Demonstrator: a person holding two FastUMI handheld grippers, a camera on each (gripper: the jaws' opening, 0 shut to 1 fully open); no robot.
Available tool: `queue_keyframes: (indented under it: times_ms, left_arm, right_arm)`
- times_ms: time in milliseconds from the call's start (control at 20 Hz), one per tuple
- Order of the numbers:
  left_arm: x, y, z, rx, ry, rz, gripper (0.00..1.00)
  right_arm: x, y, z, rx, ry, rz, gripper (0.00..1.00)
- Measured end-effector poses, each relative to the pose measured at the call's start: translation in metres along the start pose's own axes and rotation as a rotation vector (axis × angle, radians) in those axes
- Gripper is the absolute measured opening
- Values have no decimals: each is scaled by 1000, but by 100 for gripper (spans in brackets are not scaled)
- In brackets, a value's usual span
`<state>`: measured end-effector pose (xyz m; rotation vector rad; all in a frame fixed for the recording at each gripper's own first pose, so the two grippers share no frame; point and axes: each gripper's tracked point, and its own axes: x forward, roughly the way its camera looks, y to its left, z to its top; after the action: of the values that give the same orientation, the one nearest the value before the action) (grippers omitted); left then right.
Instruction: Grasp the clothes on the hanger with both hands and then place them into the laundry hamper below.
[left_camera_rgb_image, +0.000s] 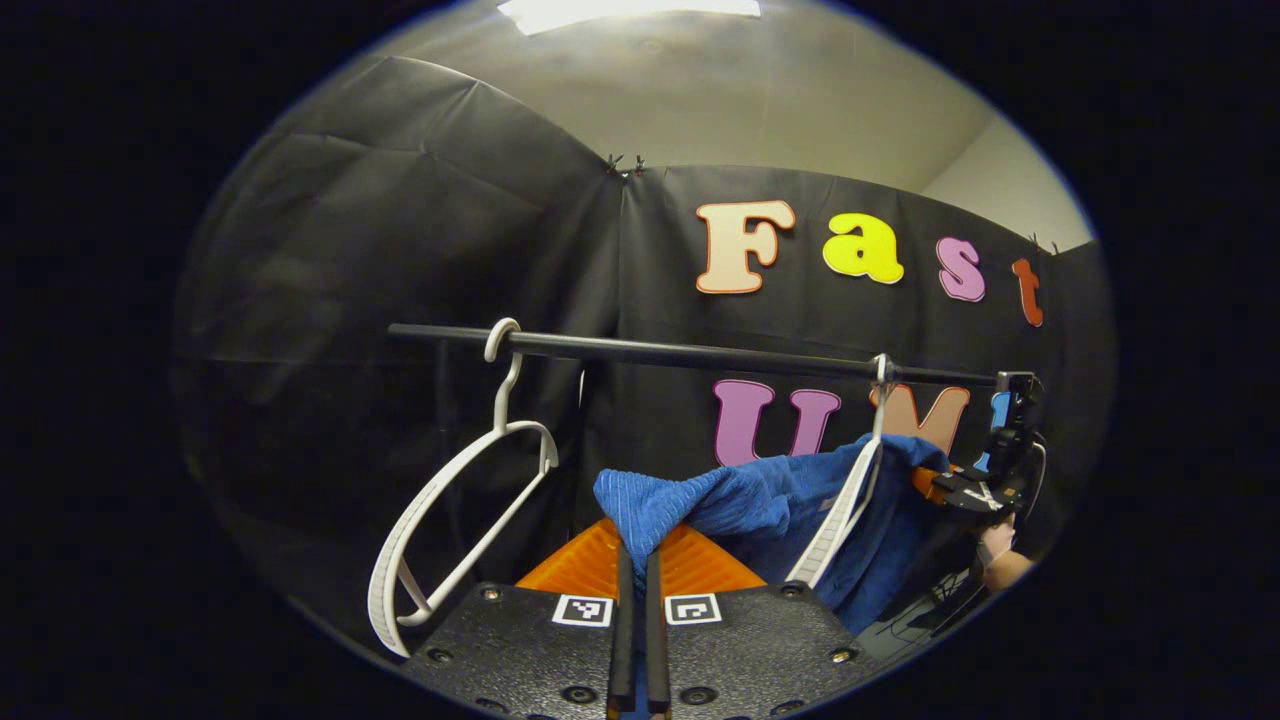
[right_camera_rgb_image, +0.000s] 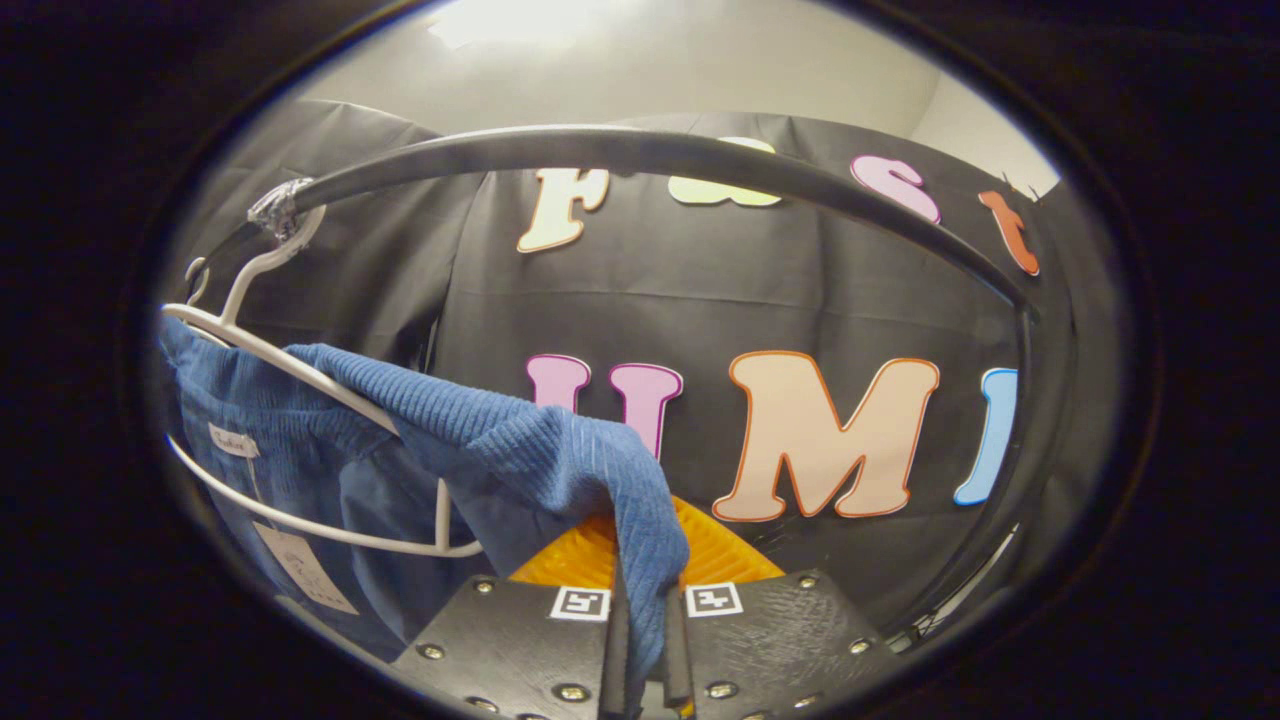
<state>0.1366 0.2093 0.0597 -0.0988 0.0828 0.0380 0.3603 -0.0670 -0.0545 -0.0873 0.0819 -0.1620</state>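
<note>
**Both grippers pinching the blue garment at the rail**

In the left gripper view, your left gripper (left_camera_rgb_image: 636, 560) sits at 6 o'clock with its two fingers drawn nearly together, only a thin slit between them. A fold of the blue garment (left_camera_rgb_image: 760, 510) runs down into that slit, so you are pinching the cloth by its near corner. From there the garment stretches toward 3 o'clock, where it is draped over a white hanger (left_camera_rgb_image: 845, 500) hooked on the black rail (left_camera_rgb_image: 690, 352). A second, bare white hanger (left_camera_rgb_image: 455, 500) hangs from the same rail toward 9 o'clock, tilted and well apart from the cloth. At 3 o'clock, just past the garment's far edge, you can see your right gripper (left_camera_rgb_image: 985, 490) and the hand (left_camera_rgb_image: 1000, 560) beneath it; from here you cannot tell how its fingers stand.

In the right gripper view, your right gripper (right_camera_rgb_image: 645, 640) is at 6 o'clock, fingers close together with a thick ribbed fold of the blue garment (right_camera_rgb_image: 520, 440) hanging down between them and pressed on both sides. The cloth climbs from the fingers toward 9 o'clock, where it lies over the arm of the white hanger (right_camera_rgb_image: 300, 375). The hanger's hook sits on the black rail (right_camera_rgb_image: 640, 150) near 10 o'clock, and the rail arcs overhead across to 3 o'clock. A paper tag (right_camera_rgb_image: 300, 565) dangles from the garment at about 8 o'clock.
</note>
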Motion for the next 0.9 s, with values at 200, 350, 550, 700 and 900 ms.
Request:
queue_keyframes:
  times_ms: [200, 350, 550, 700, 900]
  left_arm:
    - [17, -4, -5, -8, -9, -22, 5]
    - [30, -4, -9, -51, -10, -40, 5]
    - [44, -4, -20, -79, 15, -61, 5]
    - [53, -4, -32, -61, 44, -68, 5]
    - [62, -6, -50, -57, 80, -81, 5]
  right_arm:
    - [11, -9, 2, -14, -3, -33, 13]
    - [19, -16, 2, -8, -8, -60, 13]
    - [29, -22, -4, -10, -2, -81, 13]
    - [31, -22, -17, -12, 16, -93, 13]
    - [29, -27, -39, -16, 56, -107, 13]
